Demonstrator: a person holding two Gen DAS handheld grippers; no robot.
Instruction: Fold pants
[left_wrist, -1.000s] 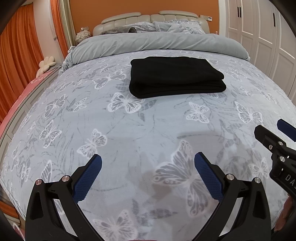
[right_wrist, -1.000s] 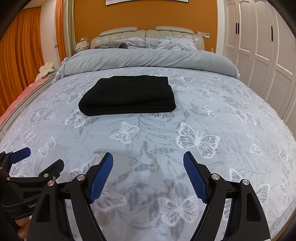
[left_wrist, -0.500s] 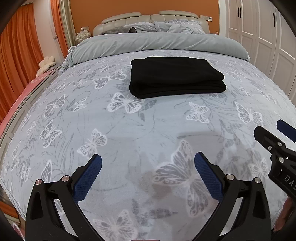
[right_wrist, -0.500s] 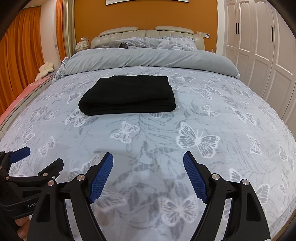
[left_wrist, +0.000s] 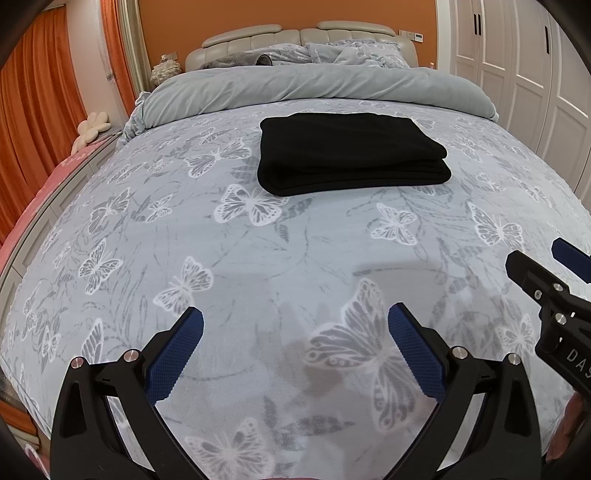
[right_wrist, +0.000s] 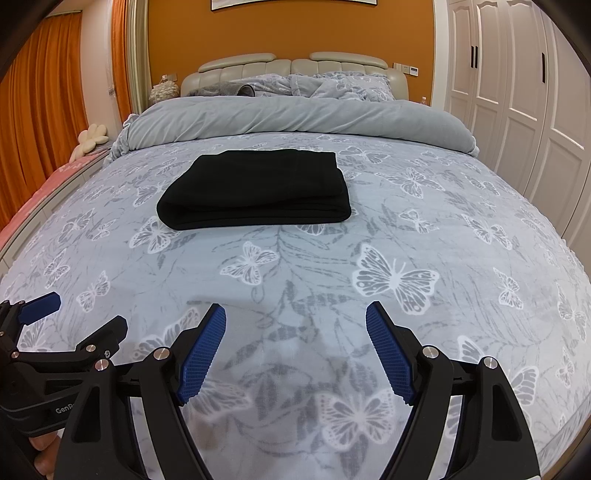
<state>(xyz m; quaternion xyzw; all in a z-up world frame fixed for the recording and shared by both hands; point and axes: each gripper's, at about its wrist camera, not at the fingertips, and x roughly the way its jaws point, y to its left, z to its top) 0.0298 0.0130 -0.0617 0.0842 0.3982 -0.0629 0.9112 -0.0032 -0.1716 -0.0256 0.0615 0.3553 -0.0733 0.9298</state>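
2 grippers, both empty, fingers spread wide.
Left gripper (left_wrist: 295, 343) and right gripper (right_wrist: 295, 336) hover over butterfly-print grey bedspread (right_wrist: 424, 229), well apart from folded black fabric pants (right_wrist: 258, 190) mid-bed. Risk: any further tug could undo the stacked layers.

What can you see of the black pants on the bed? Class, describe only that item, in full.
The pants are plain black, of soft, thick-looking fabric, folded into a neat, roughly rectangular stack of several layers. A rounded fold edge faces the cameras, and the layered ends show at the right side. They lie flat on the butterfly-print bedspread, about mid-bed, short of the rolled grey duvet. Only the bedspread touches them; both open claws are well short of them.
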